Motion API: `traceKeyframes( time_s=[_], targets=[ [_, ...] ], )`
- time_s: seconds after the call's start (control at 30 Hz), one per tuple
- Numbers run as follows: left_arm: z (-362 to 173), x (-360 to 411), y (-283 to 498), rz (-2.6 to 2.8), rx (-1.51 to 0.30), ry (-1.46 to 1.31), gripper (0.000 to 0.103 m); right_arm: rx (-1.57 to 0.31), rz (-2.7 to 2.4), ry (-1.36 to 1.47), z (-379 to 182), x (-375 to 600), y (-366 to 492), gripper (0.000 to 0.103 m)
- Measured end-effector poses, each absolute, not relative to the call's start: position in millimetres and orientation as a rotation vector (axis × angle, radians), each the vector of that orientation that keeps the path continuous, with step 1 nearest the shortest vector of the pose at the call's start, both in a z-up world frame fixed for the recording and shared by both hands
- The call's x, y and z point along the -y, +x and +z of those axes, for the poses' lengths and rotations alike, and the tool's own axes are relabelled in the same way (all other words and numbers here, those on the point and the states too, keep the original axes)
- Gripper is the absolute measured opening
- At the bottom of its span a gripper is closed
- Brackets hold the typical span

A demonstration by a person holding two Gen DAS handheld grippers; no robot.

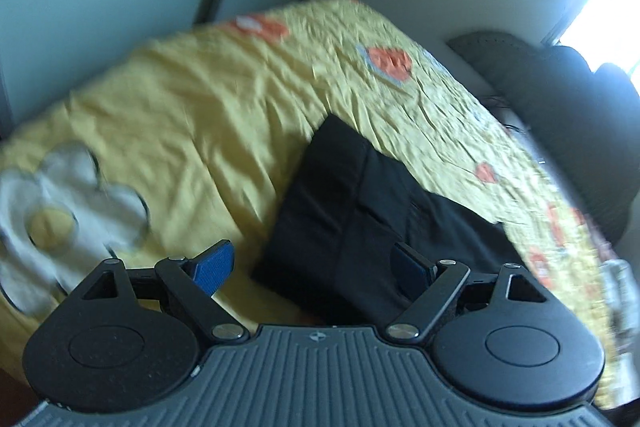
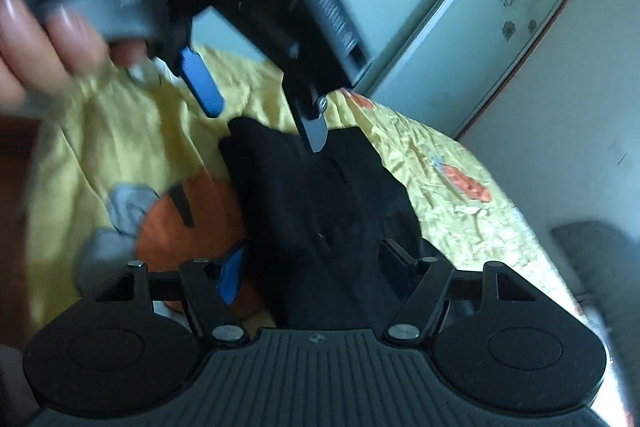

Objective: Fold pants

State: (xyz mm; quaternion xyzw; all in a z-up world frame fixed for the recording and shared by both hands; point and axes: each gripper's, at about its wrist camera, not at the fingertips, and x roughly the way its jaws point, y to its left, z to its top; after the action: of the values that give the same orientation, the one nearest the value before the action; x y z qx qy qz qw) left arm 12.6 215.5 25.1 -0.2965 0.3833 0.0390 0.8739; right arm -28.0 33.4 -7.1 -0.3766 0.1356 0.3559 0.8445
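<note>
The black pants (image 1: pixel 360 211) lie folded into a compact stack on the yellow bedspread (image 1: pixel 192 107). My left gripper (image 1: pixel 316 259) is open and empty, held above the near edge of the pants. In the right wrist view the pants (image 2: pixel 320 203) lie straight ahead. My right gripper (image 2: pixel 312 267) is open, its jaws wide on either side of the near end of the stack. The left gripper (image 2: pixel 264 115) shows there too, open, hovering over the far end of the pants, with the person's hand (image 2: pixel 44 27) on its handle.
The bedspread (image 2: pixel 432 163) has orange and grey flower patches and a white flower patch (image 1: pixel 68 199). Pale sliding wardrobe doors (image 2: pixel 460 27) stand behind the bed. Dark cushions (image 1: pixel 560 99) sit by the window at the bed's right edge.
</note>
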Motion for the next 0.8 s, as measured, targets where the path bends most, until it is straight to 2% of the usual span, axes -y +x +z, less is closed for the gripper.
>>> traceKeyframes(
  time_s=[0.27, 0.43, 0.53, 0.57, 0.6, 0.7, 0.8],
  targets=[
    [-4, -231, 15, -0.034, -0.880, -0.966, 0.091, -0.107, 0.653, -0.912, -18, -59, -30, 0.069],
    [-20, -239, 23, -0.079, -0.828, -1.159, 0.095, -0.141, 0.640, -0.760, 7, -52, -14, 0.069],
    [-29, -240, 34, -0.127, -0.795, -1.255, 0.096, -0.168, 0.674, -0.786, 6, -57, -12, 0.068],
    [-30, -239, 37, -0.130, -0.793, -1.259, 0.096, -0.165, 0.683, -0.817, 3, -61, -15, 0.059],
    [-30, -238, 40, -0.134, -0.791, -1.251, 0.096, -0.160, 0.692, -0.845, 0, -64, -18, 0.045],
    [-29, -236, 44, -0.150, -0.781, -1.245, 0.096, -0.145, 0.702, -0.934, -16, -77, -21, 0.024],
    [-29, -238, 51, -0.177, -0.772, -1.246, 0.097, -0.142, 0.703, -0.891, -12, -74, -17, 0.016]
  ],
)
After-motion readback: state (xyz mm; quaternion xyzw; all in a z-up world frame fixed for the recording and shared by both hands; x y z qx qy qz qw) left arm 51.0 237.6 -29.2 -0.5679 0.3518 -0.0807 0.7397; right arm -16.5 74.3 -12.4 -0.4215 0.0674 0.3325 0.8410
